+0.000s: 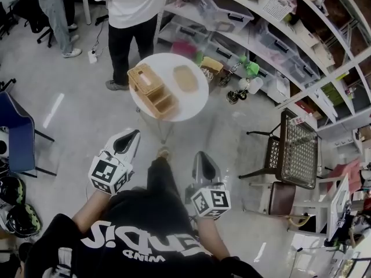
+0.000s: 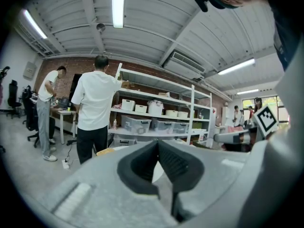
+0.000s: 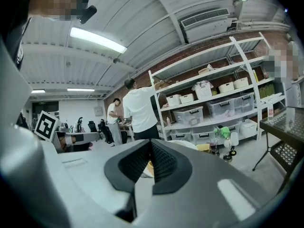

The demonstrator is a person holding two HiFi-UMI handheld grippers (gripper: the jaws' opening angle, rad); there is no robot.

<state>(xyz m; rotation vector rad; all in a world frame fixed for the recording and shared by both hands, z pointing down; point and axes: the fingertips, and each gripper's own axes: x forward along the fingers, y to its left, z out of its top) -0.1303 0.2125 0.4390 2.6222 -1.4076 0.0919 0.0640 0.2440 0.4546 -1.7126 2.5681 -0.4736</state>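
Your left gripper (image 1: pixel 130 136) and right gripper (image 1: pixel 201 157) each press ribbed black pads together on nothing, well apart from the compartmented wooden box (image 1: pixel 152 90) on the round white table (image 1: pixel 197 106).

Left gripper: my grey two-jaw left gripper (image 1: pixel 132 136), marker cube at its rear, held low and pointing toward the table, well short of it.
Right gripper: my grey two-jaw right gripper (image 1: pixel 200 157), beside my leg, also well short of the table.
Table: round white table (image 1: pixel 168 62), ahead of both grippers.
On table: light wooden compartmented organiser box (image 1: pixel 152 90) at the left rim; oval tan wooden tray (image 1: pixel 185 78) just beside it.
Bystander: person in white shirt and dark trousers (image 1: pixel 130 16), standing behind the table.
Right side: black metal mesh chair (image 1: pixel 297 149); white shelving with clear plastic bins (image 1: pixel 232 16).
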